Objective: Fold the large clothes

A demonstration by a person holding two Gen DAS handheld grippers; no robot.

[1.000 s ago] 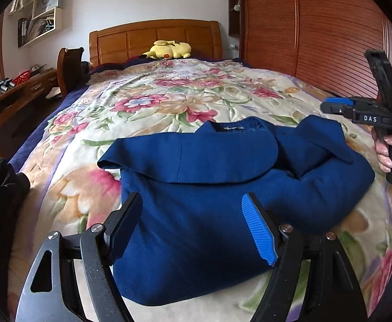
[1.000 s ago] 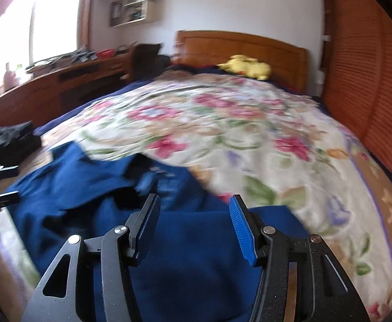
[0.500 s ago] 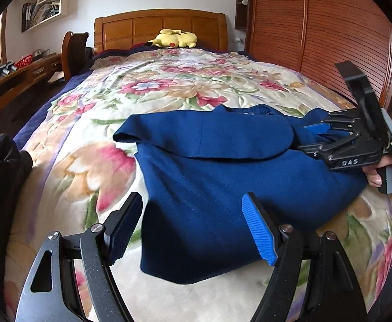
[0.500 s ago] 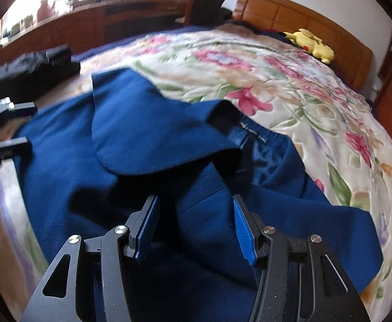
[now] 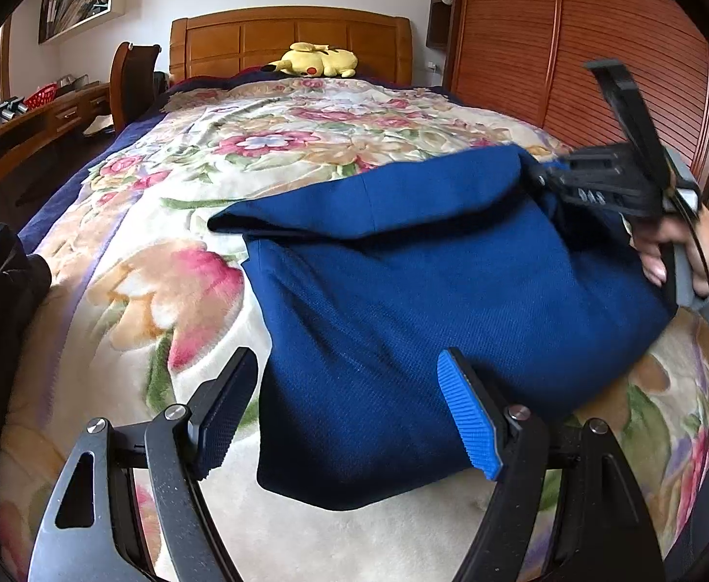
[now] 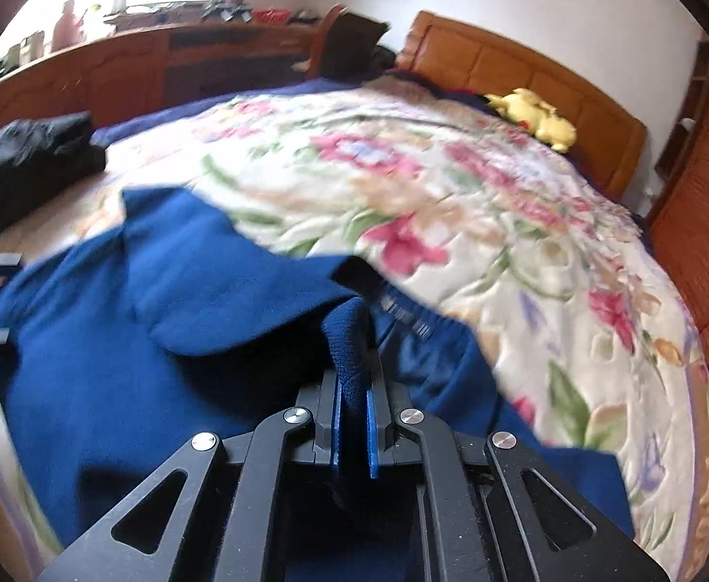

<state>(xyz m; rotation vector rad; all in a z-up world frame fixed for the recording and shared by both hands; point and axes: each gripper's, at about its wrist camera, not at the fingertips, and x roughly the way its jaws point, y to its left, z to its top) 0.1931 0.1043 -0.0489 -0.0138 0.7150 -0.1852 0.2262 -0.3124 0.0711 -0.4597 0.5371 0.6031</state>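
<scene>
Right wrist: woven blue jacket (image 6: 112, 349) fold

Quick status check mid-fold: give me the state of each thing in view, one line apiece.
Blue jacket: lying on the bed, partly folded, one sleeve laid across its upper part.
Right gripper: jaws just closed, pinching a fold of the jacket.
Left gripper: jaws wide open above the jacket's near hem, holding nothing.
Floral blanket: spread flat over the bed.
Yellow plush toy: lying by the headboard.
Black garment: bunched at the bed's edge.
</scene>
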